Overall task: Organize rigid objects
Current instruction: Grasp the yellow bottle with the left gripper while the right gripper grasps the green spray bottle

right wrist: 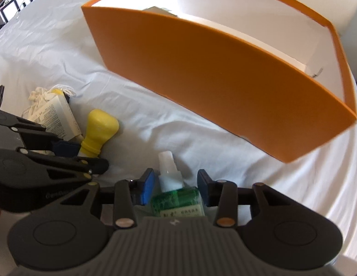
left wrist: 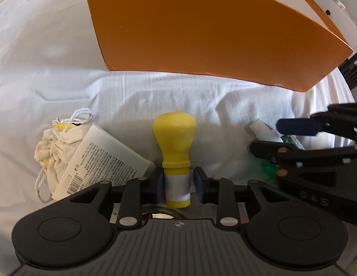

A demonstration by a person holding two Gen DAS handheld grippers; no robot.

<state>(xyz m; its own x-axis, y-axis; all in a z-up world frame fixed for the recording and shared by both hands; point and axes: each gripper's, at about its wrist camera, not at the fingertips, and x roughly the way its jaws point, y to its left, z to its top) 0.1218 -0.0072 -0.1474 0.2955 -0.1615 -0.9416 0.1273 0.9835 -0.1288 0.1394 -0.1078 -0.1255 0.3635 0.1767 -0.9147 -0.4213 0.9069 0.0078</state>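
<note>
A yellow bulb-headed stamp (left wrist: 175, 151) with a white band lies on the white cloth. My left gripper (left wrist: 177, 184) has a pad on each side of its white band and looks closed on it; it also shows in the right wrist view (right wrist: 99, 133). A green bottle with a white cap (right wrist: 176, 193) lies between the pads of my right gripper (right wrist: 176, 188), which stand apart from it with gaps on both sides. In the left wrist view the right gripper (left wrist: 268, 138) straddles the bottle (left wrist: 270, 135). An open orange box (right wrist: 224, 80) stands behind.
A white printed carton (left wrist: 102, 163) leans on a cream drawstring bag (left wrist: 54, 147) left of the stamp. The orange box (left wrist: 213, 30) has a white inside with a small item at its back. The white cloth (left wrist: 40, 69) covers the table.
</note>
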